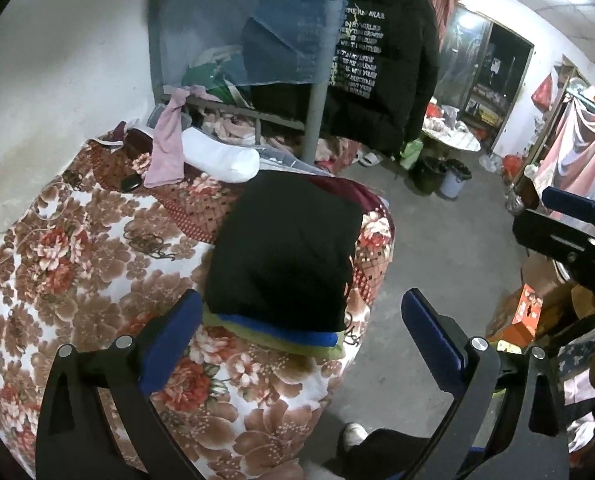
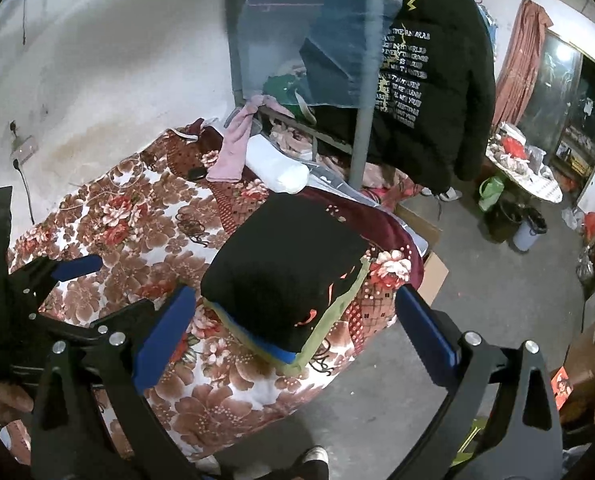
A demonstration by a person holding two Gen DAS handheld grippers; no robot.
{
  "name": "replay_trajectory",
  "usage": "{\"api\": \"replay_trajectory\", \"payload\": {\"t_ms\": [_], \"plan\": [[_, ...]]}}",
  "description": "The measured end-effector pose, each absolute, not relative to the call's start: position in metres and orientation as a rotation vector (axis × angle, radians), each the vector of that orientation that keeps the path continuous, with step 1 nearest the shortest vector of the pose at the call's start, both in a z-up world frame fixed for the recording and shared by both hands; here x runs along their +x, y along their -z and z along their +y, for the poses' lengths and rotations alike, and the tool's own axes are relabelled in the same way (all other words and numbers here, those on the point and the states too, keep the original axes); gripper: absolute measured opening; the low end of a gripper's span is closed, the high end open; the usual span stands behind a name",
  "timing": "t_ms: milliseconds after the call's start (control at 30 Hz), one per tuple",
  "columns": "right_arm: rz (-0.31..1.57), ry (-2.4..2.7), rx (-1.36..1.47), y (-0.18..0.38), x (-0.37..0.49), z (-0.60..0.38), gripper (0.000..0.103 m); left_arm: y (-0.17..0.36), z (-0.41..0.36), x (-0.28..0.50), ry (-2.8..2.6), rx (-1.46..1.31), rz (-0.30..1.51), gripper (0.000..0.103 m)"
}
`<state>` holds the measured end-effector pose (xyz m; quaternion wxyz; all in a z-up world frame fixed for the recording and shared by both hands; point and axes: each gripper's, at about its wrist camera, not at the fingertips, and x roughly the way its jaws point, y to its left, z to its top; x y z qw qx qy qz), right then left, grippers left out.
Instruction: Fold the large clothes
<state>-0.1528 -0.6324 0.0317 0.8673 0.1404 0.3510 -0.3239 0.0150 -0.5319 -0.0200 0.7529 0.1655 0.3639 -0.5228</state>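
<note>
folded clothes stack (image 1: 285, 248) on bed (image 1: 77, 248) corner, hanging jacket (image 1: 385, 72) behind, bins (image 1: 441, 176) right

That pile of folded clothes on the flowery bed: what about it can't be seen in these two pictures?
- Black folded garment on top covers the blue layer and olive-green layer; only their edges show in both views.
- How many pieces are stacked: cannot tell.
- Orange print on the black garment's side: too small to read, right view.
- Pile's far side: hidden in both.
</note>
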Motion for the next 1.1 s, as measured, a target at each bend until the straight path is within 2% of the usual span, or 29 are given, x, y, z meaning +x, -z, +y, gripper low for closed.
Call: {"api": "replay_trajectory", "payload": {"t_ms": [1100], "plan": [[0.733,0.682,0.327,-0.034,-0.153,-0.641,0.098,0.015,-0.545,0.017,1.177,0.371,0.801,0.098]]}}
